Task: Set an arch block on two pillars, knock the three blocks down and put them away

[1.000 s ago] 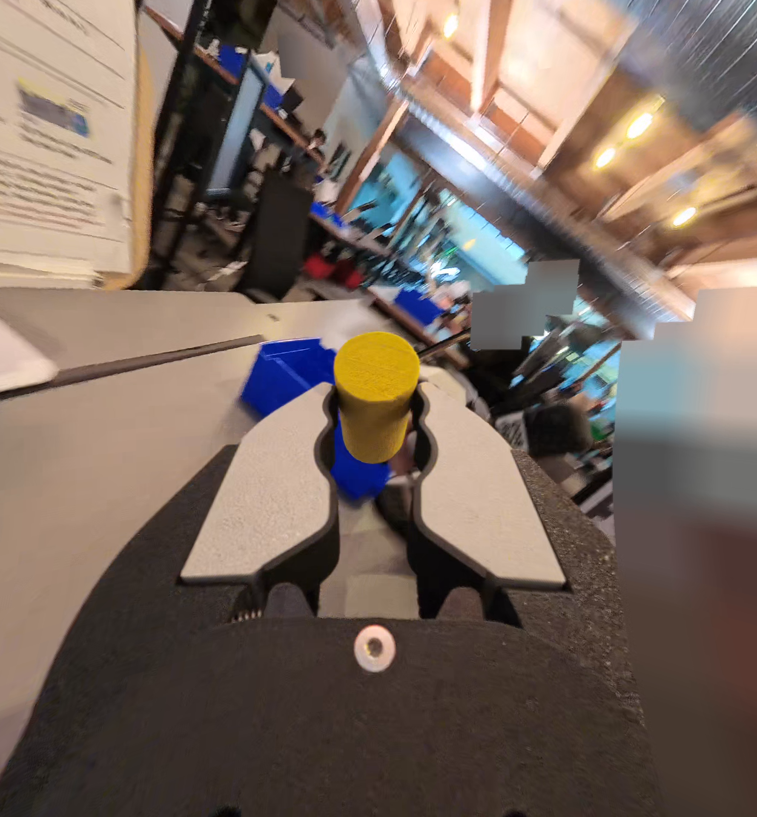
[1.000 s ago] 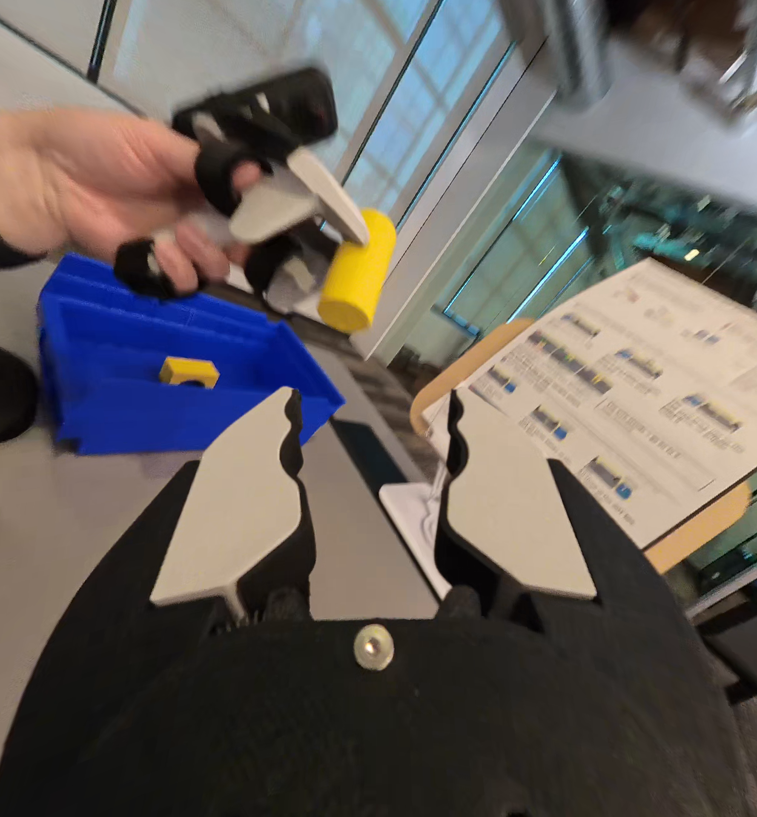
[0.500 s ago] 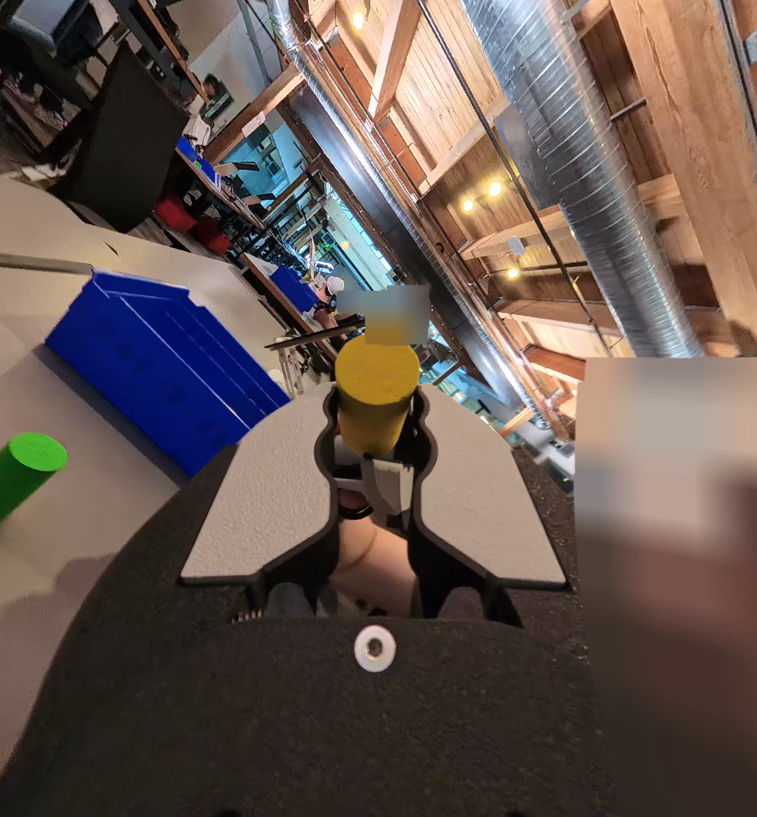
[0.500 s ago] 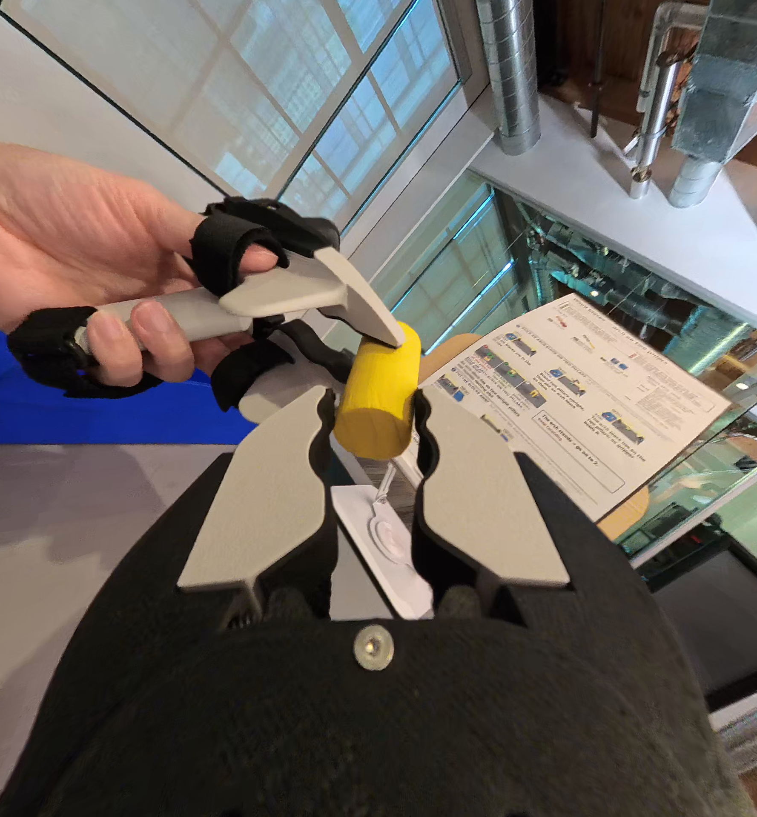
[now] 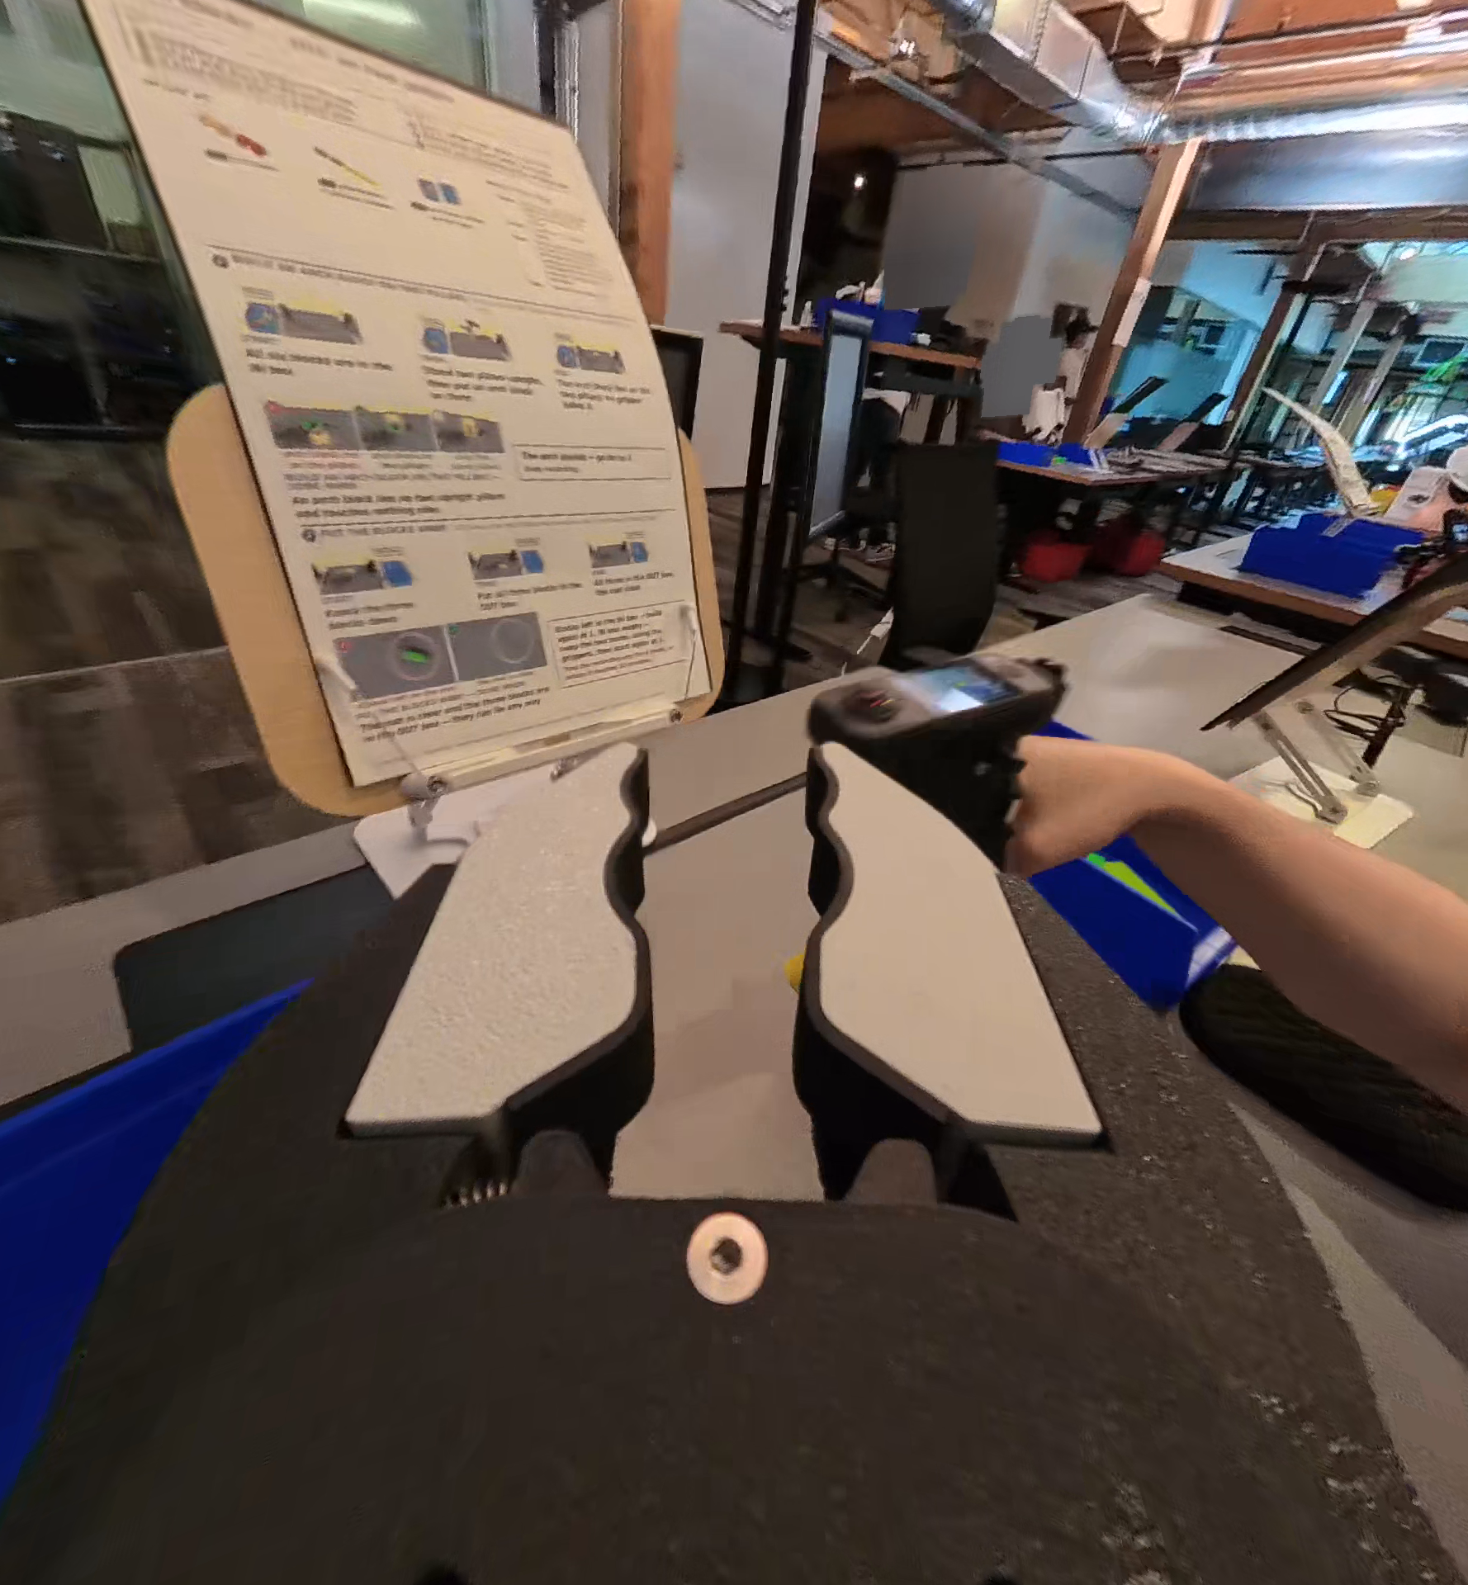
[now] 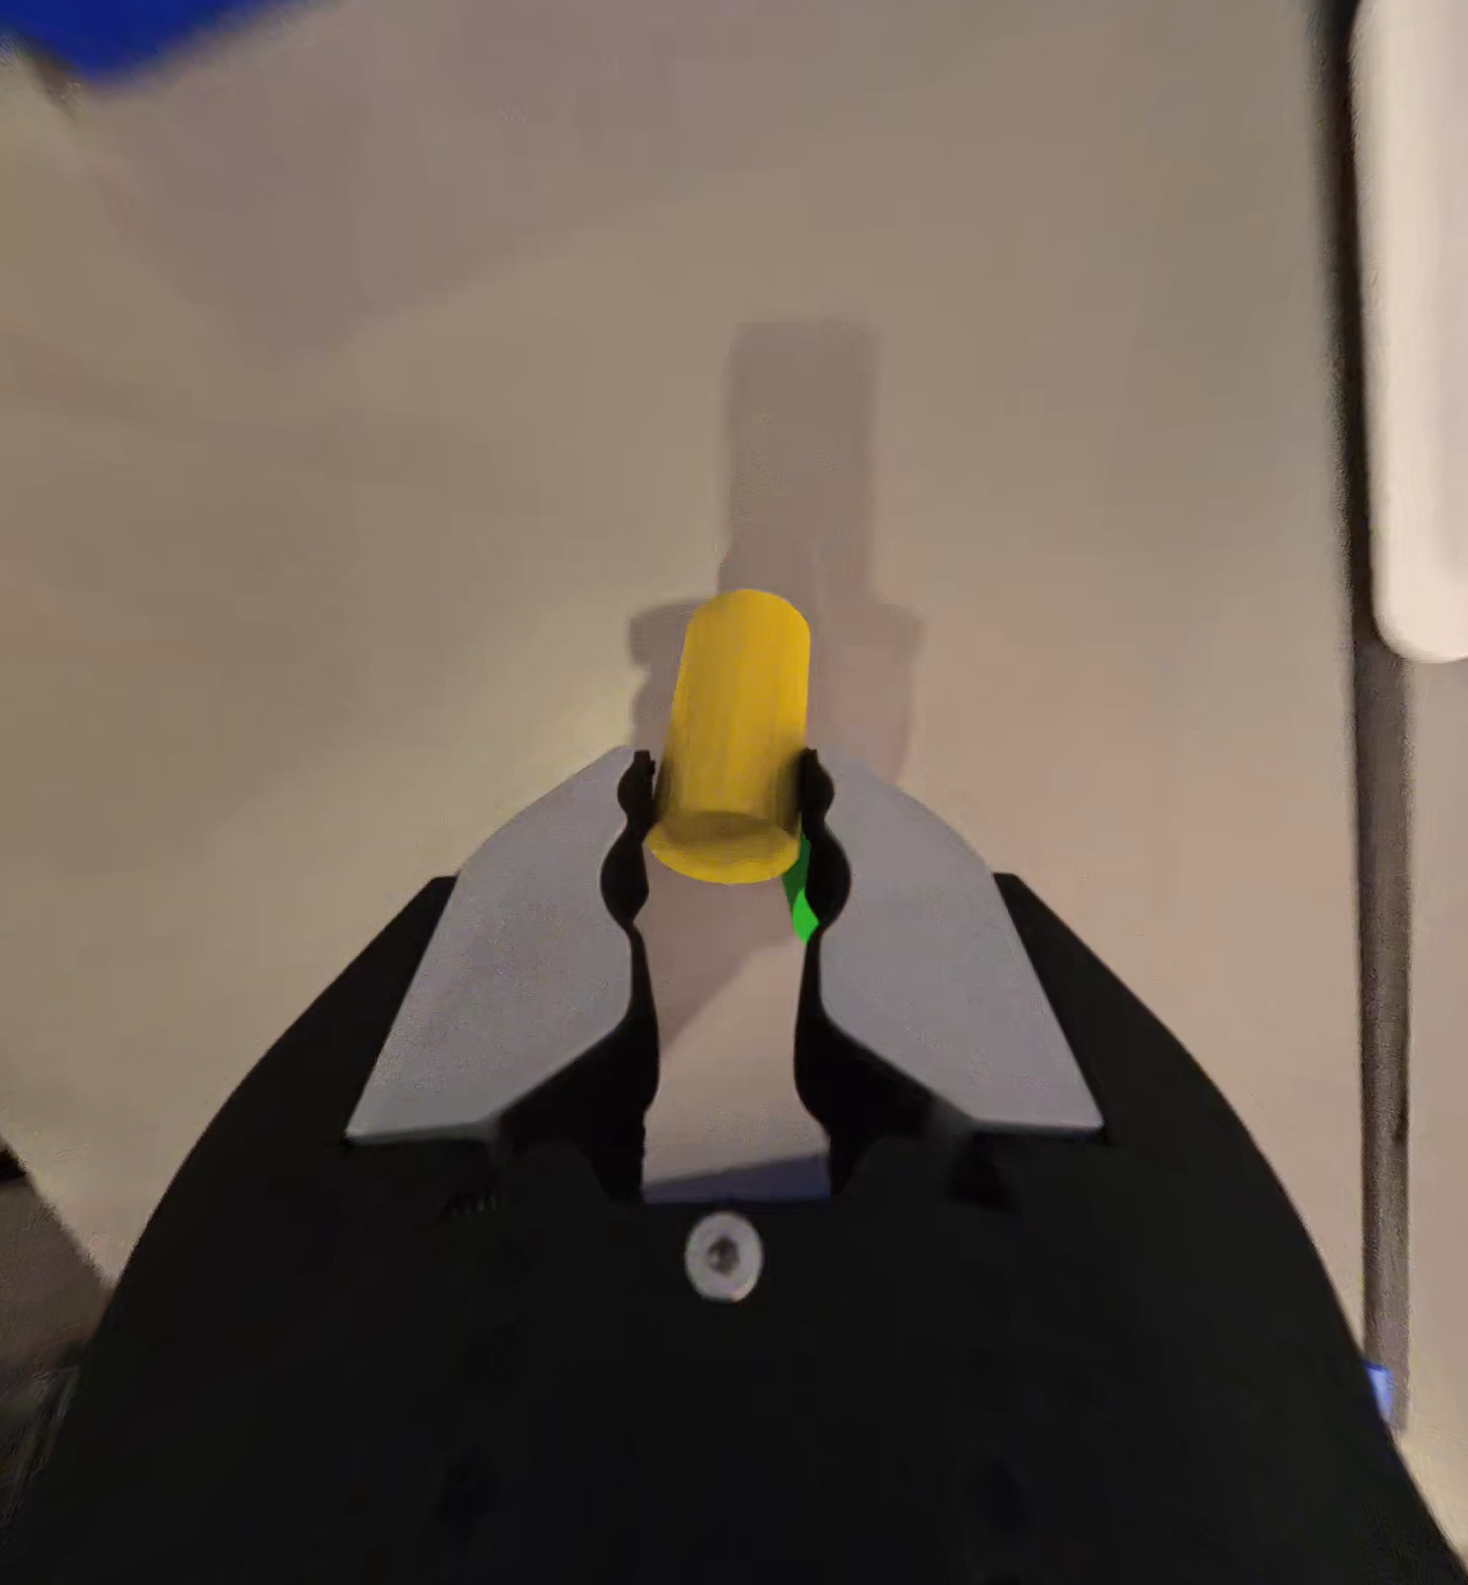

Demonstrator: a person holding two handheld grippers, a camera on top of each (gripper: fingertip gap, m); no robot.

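Grey table (image 6: 370, 429) | right hand-held gripper (image 6: 726, 763) clamps one yellow pillar (image 6: 735, 729) | left hand-held gripper (image 5: 726, 763) apart, empty | one green sliver (image 6: 799, 900)

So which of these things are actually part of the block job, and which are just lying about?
Part of the job:
- yellow block, gripped in the right claw
- green block
- blue bin
- left claw, open

Lying about:
- instruction sheet on its stand
- office chair
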